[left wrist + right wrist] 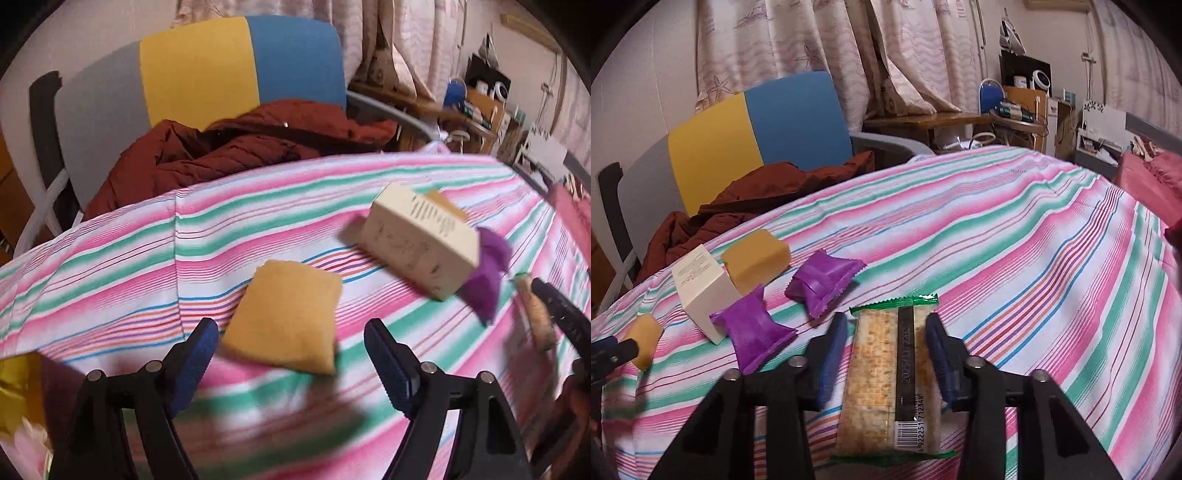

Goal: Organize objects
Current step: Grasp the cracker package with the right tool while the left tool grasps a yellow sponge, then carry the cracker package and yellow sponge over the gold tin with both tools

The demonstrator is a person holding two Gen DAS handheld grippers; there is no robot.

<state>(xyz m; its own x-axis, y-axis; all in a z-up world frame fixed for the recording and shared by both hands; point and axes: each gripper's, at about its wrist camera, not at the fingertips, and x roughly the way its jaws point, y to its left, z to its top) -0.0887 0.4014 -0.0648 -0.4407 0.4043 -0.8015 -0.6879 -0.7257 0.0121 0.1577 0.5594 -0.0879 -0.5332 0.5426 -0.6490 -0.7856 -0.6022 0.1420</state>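
Observation:
A yellow sponge block (286,317) lies on the striped cloth just ahead of my left gripper (291,341), which is open and empty around its near end. It also shows in the right wrist view (642,338). A cream box (421,245) (701,291), a second yellow block (755,260) and two purple packets (751,332) (823,282) lie beyond. My right gripper (888,332) is open, its jaws on either side of a cracker packet (890,380) with green ends that lies on the cloth.
The table wears a pink, green and white striped cloth (1015,258). A chair with a yellow and blue back (240,66) holds a dark red jacket (240,151) at the far edge. A cluttered desk (960,122) stands behind.

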